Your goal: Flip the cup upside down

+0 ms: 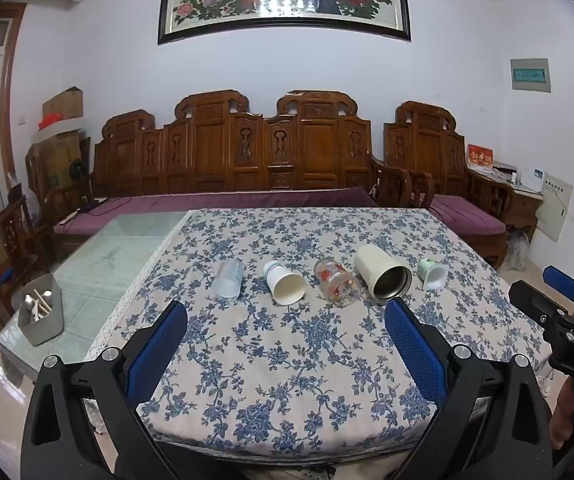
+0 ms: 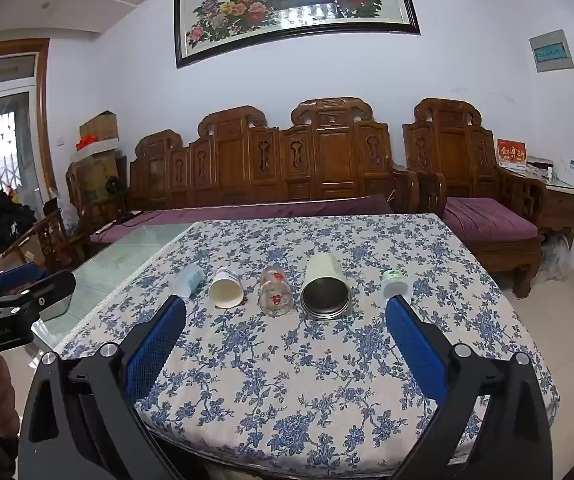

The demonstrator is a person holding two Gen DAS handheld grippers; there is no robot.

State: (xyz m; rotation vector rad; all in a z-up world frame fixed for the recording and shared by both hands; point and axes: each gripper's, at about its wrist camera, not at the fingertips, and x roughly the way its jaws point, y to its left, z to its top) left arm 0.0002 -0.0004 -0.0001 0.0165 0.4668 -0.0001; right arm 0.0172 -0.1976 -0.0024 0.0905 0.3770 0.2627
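Note:
Several cups lie on their sides in a row on the blue-flowered tablecloth (image 1: pixel 287 360), mouths toward me: a clear plastic cup (image 1: pixel 229 279) (image 2: pixel 187 280), a white paper cup (image 1: pixel 285 282) (image 2: pixel 226 287), a glass with red print (image 1: pixel 336 281) (image 2: pixel 275 291), a cream steel-lined tumbler (image 1: pixel 382 275) (image 2: pixel 326 286) and a small white cup (image 1: pixel 433 274) (image 2: pixel 395 286). My left gripper (image 1: pixel 285 314) is open and empty, short of the row. My right gripper (image 2: pixel 285 310) is open and empty, also short of it. The right gripper shows at the left view's right edge (image 1: pixel 559 300).
The cloth covers part of a glass table (image 1: pixel 119 248). A grey holder with utensils (image 1: pixel 41 310) stands on the glass at the left. A carved wooden sofa with purple cushions (image 1: pixel 247 160) lines the wall behind. The left gripper shows at the right view's left edge (image 2: pixel 15 300).

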